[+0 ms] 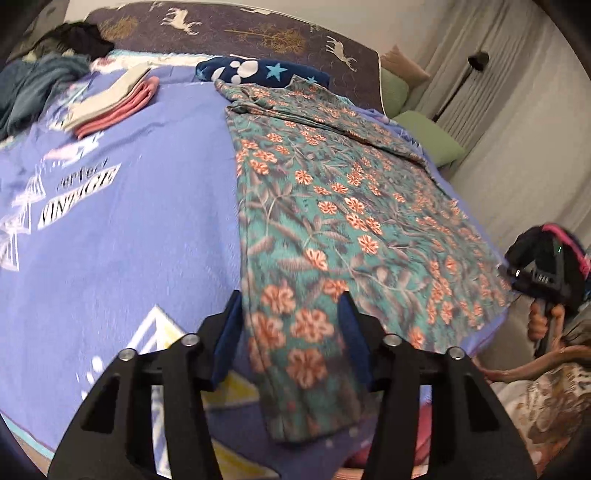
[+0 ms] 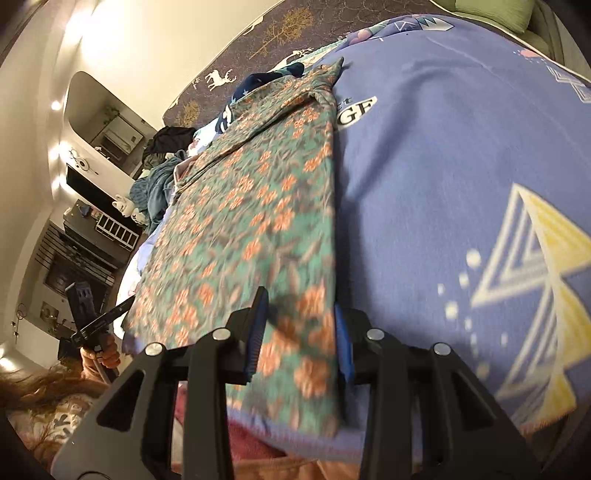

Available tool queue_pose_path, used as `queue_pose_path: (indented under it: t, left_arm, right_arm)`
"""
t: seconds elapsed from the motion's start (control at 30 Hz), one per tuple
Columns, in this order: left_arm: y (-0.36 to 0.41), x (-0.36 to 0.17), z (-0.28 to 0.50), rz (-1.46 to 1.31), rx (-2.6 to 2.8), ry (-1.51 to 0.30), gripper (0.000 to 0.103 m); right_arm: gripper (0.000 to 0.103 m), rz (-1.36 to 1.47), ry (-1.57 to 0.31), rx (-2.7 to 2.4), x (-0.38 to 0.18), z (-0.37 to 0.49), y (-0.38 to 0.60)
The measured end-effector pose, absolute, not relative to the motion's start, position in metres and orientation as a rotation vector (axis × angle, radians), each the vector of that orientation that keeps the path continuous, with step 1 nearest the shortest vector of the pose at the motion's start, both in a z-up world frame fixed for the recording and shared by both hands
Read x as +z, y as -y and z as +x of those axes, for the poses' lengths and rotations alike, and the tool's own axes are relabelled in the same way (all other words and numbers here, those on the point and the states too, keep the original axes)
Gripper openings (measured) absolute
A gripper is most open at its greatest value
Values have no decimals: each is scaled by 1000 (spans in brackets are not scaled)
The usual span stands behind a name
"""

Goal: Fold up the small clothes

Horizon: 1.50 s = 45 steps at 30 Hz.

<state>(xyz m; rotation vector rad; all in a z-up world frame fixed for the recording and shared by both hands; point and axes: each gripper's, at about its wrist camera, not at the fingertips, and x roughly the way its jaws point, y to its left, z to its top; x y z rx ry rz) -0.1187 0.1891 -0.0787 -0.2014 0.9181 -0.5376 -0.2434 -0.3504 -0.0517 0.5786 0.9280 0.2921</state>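
Lavender-blue bedspread [image 1: 147, 229] covers the whole bed, printed with white lettering at the left of the left wrist view and a yellow and white triangle at the lower left. On it lies the floral garment [image 1: 332, 206], teal with orange flowers, spread flat and long from the lower centre up toward the dark headboard with deer [image 1: 236, 29]. Its left edge runs straight, with wide bare bedspread beside it; its right edge reaches almost to the bed's side.

At the lower centre, the left gripper [image 1: 291, 314] hangs over the garment's near left corner, blue pads spread apart and nothing pinched. In the right wrist view, the right gripper [image 2: 301, 317] hangs over the near right corner [image 2: 314, 387], pads parted on either side of the cloth; the blur hides whether they touch it.

Upper left, a folded pink and cream stack [image 1: 114, 103] sits well apart, a heap of dark clothes [image 1: 44, 74] beyond it.
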Motion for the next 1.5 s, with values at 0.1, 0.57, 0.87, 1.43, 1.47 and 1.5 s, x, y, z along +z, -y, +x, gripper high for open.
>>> queue_pose_path:
  t: [0.1,0.57,0.87,1.43,1.47,1.5]
  left_arm:
    - [-195,-79,-125,-259,-550,-933,38]
    - [-197,-44,-138,-441,-576,-823,4]
    - [-196,42,-131,-417,-568,-572,4]
    - [-169,97,3,-402,-525,-502,4]
    - [-167,97,11,-401,-519,-508,4]
    - [-165,97,22,-397,-510,-516,4]
  right_arm:
    - [35,596,-923,300,-53,-253,350]
    - [5,742,-692,418,-13,-269,358]
    - [5,658,-513,442,59,-245,361]
    - [5,560,-493,307,105,-107,364]
    - [5,554,-496,299,106,-98,364]
    - [5,549,-499,292,106,-91,364]
